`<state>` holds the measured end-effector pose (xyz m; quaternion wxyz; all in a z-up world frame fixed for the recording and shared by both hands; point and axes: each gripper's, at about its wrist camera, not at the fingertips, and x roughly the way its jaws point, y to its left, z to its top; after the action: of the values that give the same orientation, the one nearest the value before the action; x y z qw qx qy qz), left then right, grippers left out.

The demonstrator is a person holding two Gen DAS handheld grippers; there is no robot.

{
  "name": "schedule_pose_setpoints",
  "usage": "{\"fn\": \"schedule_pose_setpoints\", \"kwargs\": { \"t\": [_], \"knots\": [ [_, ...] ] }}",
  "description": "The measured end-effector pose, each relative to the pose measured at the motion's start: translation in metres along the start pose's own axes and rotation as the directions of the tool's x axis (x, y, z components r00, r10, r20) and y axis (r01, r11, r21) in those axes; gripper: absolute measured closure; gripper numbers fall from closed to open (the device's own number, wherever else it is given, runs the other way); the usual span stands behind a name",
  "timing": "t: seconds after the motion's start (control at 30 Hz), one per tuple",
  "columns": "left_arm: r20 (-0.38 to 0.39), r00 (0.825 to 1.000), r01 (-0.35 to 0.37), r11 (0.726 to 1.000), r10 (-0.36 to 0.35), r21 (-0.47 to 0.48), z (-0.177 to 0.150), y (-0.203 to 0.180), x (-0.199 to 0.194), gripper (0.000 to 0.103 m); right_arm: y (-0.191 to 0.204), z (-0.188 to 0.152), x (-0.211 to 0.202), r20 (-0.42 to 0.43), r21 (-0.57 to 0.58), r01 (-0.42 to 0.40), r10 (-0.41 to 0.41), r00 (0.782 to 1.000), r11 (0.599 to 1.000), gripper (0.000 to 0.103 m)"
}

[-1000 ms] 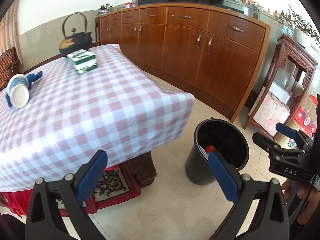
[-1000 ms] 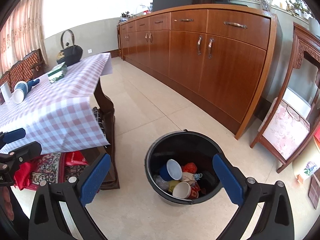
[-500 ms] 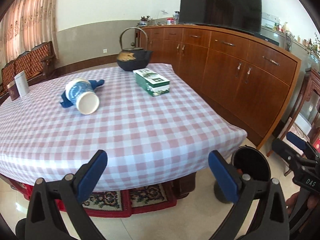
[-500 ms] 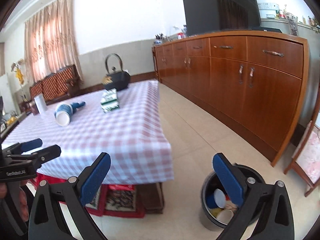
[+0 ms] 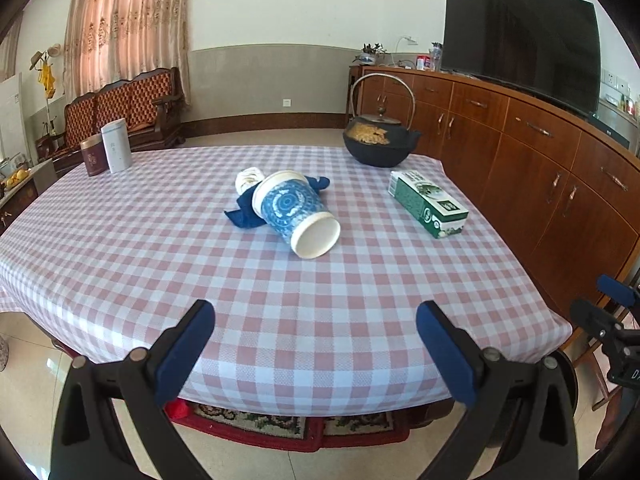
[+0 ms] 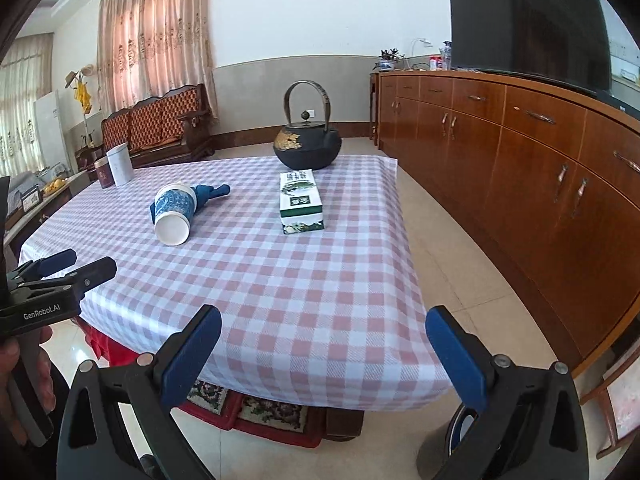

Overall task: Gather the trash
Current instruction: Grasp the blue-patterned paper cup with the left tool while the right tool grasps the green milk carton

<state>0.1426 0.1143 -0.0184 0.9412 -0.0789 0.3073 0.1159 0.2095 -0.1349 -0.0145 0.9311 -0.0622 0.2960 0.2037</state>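
L gripper (image 5: 316,344) + R gripper (image 6: 324,348): spread wide, empty | risk: paper cup (image 5: 296,214) lies tipped, we expect roll/crush if pinched hard | blue cloth (image 5: 248,212) touches cup, may snag.

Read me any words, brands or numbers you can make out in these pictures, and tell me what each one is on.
"GenRobot.AI": on the body of the left gripper, in the right wrist view.
Green box: printing too small to read.
Two tins: markings unreadable.
Right gripper: label cut off at the picture's edge.

We see a glossy checked tablecloth (image 5: 320,300), a matt dark iron kettle (image 5: 380,144), a paper cup (image 5: 296,212), and polished wood cabinets (image 6: 520,152).
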Motion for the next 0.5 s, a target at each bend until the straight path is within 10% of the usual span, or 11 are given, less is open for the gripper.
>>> {"fn": "schedule_pose_setpoints", "kwargs": {
  "t": [0.5],
  "knots": [
    [0.002, 1.000, 0.002, 0.999, -0.001, -0.047, 0.036, 0.025, 0.035, 0.004, 0.024, 0.041, 0.060, -0.029, -0.061, -0.024, 0.022, 0.999, 0.998, 0.000]
  ]
}}
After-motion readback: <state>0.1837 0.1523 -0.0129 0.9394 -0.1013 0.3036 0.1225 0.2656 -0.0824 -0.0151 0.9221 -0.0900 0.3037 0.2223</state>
